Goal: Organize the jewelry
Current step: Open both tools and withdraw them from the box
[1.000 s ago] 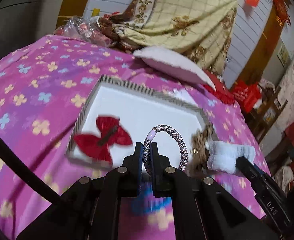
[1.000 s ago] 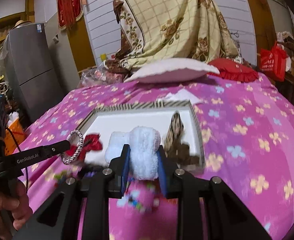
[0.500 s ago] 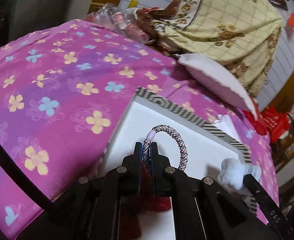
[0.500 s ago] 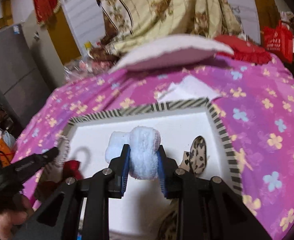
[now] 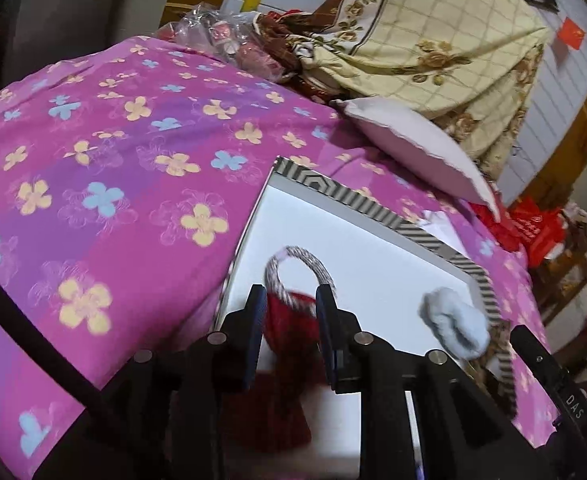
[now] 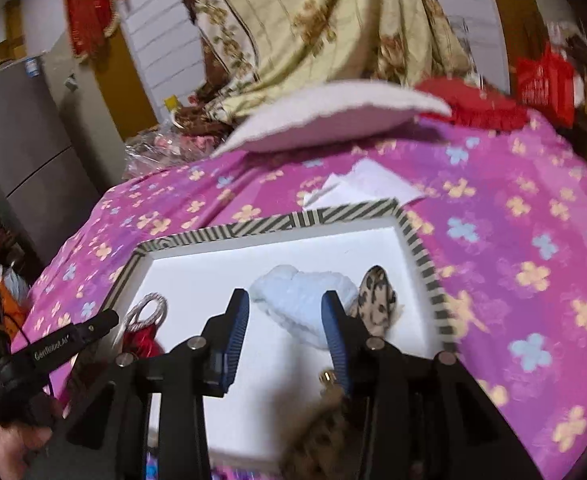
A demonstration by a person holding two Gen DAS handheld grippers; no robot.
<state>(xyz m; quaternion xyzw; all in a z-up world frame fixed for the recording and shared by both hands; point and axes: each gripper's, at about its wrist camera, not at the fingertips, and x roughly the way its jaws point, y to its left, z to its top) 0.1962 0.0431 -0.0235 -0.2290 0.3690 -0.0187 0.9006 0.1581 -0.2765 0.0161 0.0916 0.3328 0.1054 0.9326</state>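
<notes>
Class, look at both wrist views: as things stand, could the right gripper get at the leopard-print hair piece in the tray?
Probably yes. The right gripper is open above the tray, and the leopard-print hair piece lies just beside its right finger. The pale blue fluffy scrunchie sits alongside it, not on top.

tray (image 6: 357, 210) far half: bare white floor, open | near half: bracelet (image 6: 147, 310), red bow (image 6: 143, 342), blue scrunchie (image 6: 305, 300), leopard clip (image 6: 377, 300) crowd it | striped rim probably low
</notes>
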